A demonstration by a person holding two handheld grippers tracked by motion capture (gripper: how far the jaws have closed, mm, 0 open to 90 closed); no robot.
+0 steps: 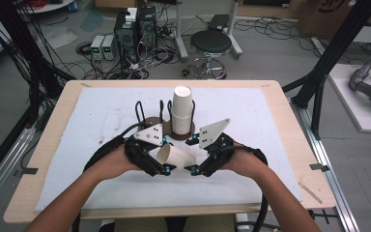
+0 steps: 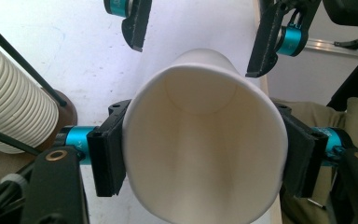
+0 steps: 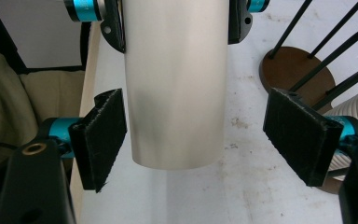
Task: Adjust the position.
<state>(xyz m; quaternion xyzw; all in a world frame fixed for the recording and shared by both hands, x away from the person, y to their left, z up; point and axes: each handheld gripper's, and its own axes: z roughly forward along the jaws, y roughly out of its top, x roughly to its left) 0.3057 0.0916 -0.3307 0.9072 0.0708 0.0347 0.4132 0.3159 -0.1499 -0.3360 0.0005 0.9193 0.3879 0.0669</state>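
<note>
Clearly the step in hand looks like a hand-over of one paper cup (image 1: 175, 157), held on its side just below the middle of the high view, above the white mat (image 1: 77, 145).

At centre-left of that view the left gripper (image 1: 164, 155) is clamped on the cup near its open mouth. In the left gripper view both pads press the rim sides, and the mouth is squeezed slightly out of round. Judging from that, the hold should get no tighter, or the rim may buckle.

Behind the cup, at upper centre, a stack of cups (image 1: 181, 110) stands upright in a wire holder (image 1: 145, 113) on a round brown base.

At centre-right the right gripper (image 1: 191, 154) is spread wide around the closed end of the cup. In the right gripper view its pads (image 3: 103, 135) stand apart from the cup wall on both sides, the gap wider on the right of that frame.

To do this well, I would centre the right gripper on the cup first, then close gently on the stiffer bottom end, and loosen the left only once the right holds firm.
</note>
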